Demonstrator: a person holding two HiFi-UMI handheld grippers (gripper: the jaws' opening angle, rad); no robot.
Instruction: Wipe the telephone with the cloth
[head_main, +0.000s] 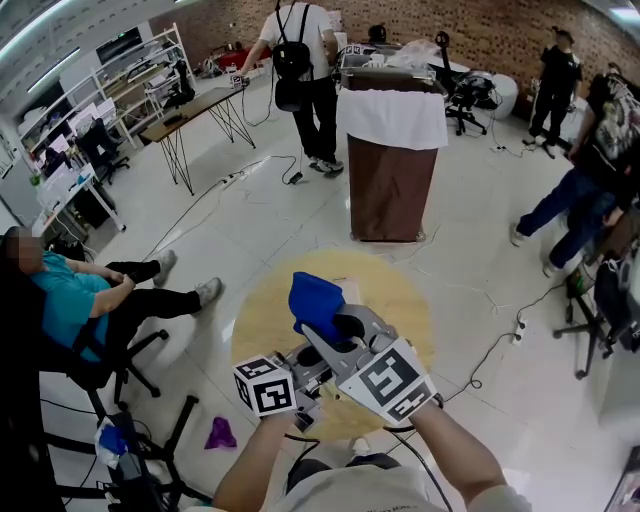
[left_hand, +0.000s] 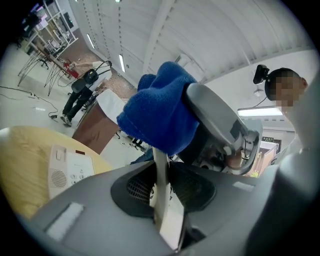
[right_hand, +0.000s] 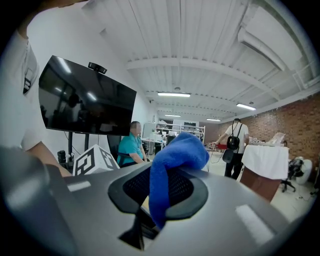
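Left tool (left_hand: 161, 167) clenches the beige handset (left_hand: 161, 200); right tool (right_hand: 162, 187), just above it, grasps the blue cloth (right_hand: 177, 150). The telephone base (left_hand: 67, 170) lies left of the left tool on the worktop (left_hand: 20, 165).

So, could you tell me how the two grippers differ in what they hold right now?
The left gripper clamps a stiff, flat beige piece, likely the handset; the right gripper clamps a soft, bunched blue cloth. The beige piece stands edge-on between the jaws; the cloth bulges out past them. Both grippers are shut on something.
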